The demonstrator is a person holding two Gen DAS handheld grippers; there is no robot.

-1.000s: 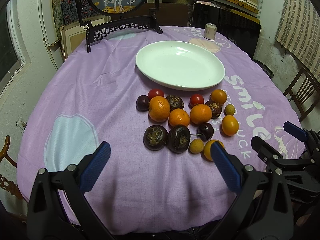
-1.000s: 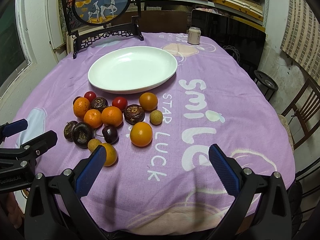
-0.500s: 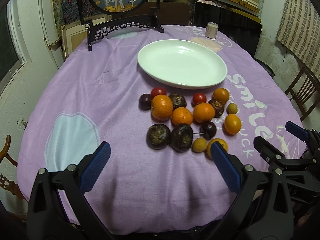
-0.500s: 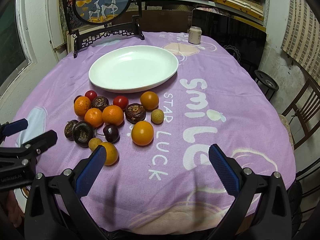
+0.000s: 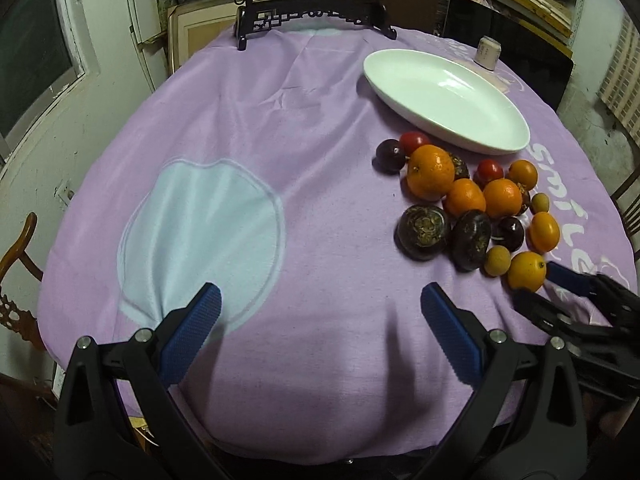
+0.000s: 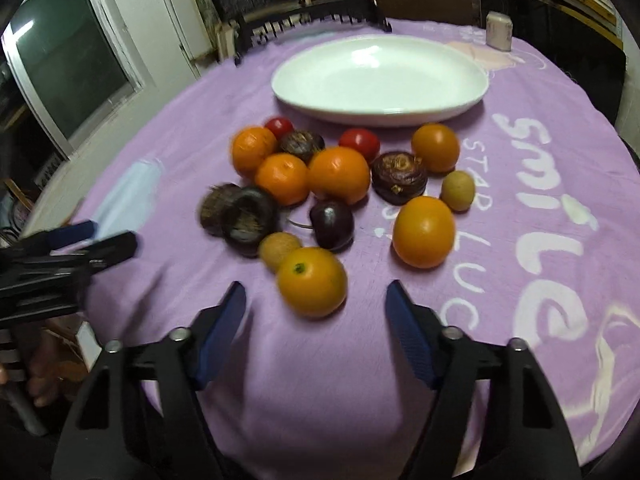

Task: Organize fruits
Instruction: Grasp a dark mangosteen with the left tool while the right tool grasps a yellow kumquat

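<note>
A cluster of fruits lies on the purple tablecloth [image 5: 312,184] in front of an empty white oval plate [image 5: 444,98] [image 6: 380,76]: oranges, dark mangosteens, red tomatoes, dark plums, small tan longans. My right gripper [image 6: 316,320] is open, its blue pads just short of the nearest small orange [image 6: 312,282], which sits between and ahead of the fingers. My left gripper [image 5: 320,320] is open and empty over bare cloth, left of the cluster. The right gripper [image 5: 560,284] shows beside that orange [image 5: 527,271] in the left wrist view.
A black carved stand with a round painted screen [image 5: 312,20] stands at the table's far edge. A small white cup [image 5: 487,53] sits behind the plate. Wooden chairs [image 5: 16,252] stand beside the table. Shelves and a window frame surround it.
My right gripper has moved forward and left, close up to the nearest orange. My left gripper has swung to the left, so the fruit now sits at its right.
</note>
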